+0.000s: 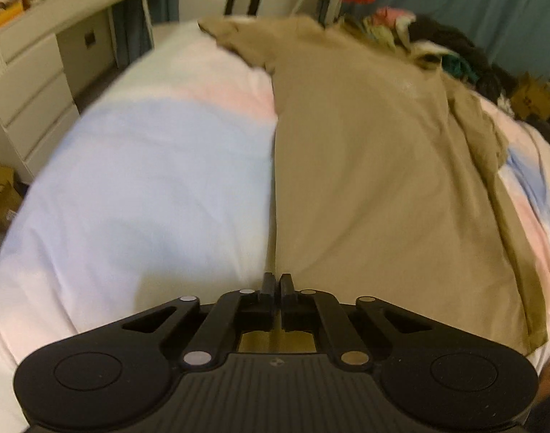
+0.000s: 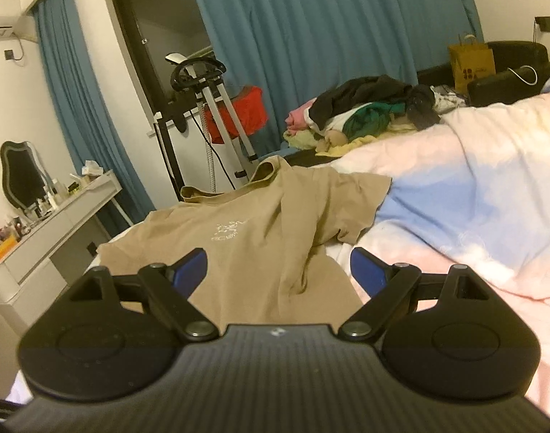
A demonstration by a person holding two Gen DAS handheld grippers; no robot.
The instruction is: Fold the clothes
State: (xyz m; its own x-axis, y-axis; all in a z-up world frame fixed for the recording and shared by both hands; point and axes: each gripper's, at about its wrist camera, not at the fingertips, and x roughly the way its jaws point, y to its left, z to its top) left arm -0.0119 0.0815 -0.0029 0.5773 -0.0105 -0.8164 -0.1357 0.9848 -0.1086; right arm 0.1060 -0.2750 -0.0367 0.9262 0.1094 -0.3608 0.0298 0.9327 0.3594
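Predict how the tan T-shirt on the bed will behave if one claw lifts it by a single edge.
The tan T-shirt probably droops limply: it already lies creased and rumpled over the duvet. It looks thin, so likely light. Its sleeve would probably trail and unfold.

A shirt [image 2: 260, 238] is lying spread on the bed [image 2: 473, 195], its collar end pointing away toward the far edge. In the left wrist view the left gripper [image 1: 276, 285] is sitting at the shirt's [image 1: 365, 180] near left edge, with bare bedding [image 1: 148, 180] stretching to its left. A pile of clothes [image 2: 368, 108] is resting on the bed behind the shirt, to the right. A desk [image 2: 58, 223] is standing left of the bed, and curtains [image 2: 329, 36] are hanging behind everything. The right gripper [image 2: 278, 270] is hovering over the shirt's near end.
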